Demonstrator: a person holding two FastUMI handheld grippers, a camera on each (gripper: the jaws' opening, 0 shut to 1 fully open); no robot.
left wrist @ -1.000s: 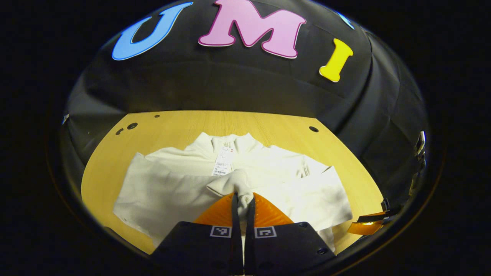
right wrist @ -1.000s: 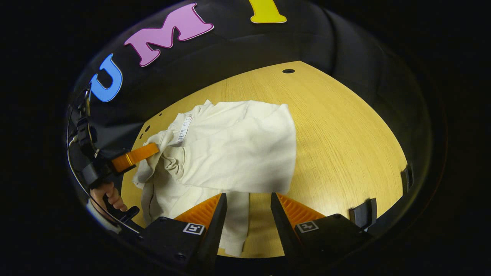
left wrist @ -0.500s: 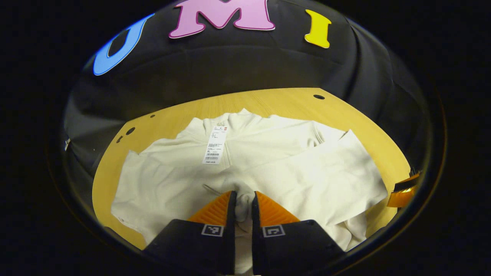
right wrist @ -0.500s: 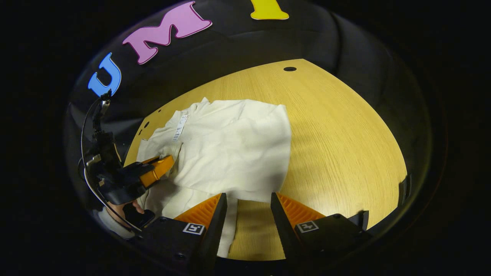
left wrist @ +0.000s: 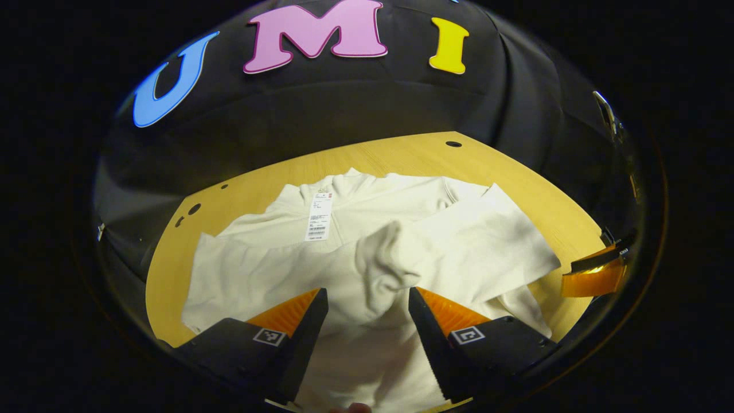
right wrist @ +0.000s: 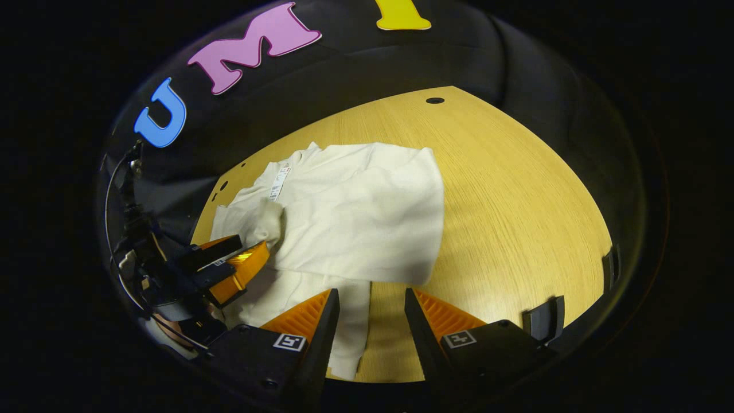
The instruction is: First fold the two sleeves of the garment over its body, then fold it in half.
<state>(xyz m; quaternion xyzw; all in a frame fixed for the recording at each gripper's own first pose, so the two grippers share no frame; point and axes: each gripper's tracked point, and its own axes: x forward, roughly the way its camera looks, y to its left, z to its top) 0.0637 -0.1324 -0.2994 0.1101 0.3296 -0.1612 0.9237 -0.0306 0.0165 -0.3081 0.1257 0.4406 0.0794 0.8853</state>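
Now left gripper [left wrist: 367, 321] low over garment [left wrist: 367, 258], fingers spread; right gripper [right wrist: 371, 321] fingers spread above table [right wrist: 516, 201]

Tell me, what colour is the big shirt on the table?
The long-sleeved fabric garment is cream white, clearest in the left gripper view.

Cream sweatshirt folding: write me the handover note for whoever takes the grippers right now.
Left gripper: open, jaws apart on either side of the sleeve cuff, not pressing on it; the cuff rests on the body.
Right gripper: open, low over the near edge of the garment, holding nothing.
Cream long-sleeved sweatshirt: flat on the light wooden table, collar and white paper tag at the far side.
Done: both sleeves appear laid across the body, one cuff bunched.
Left: flatten the cuff if needed, then fold the sweatshirt in half.
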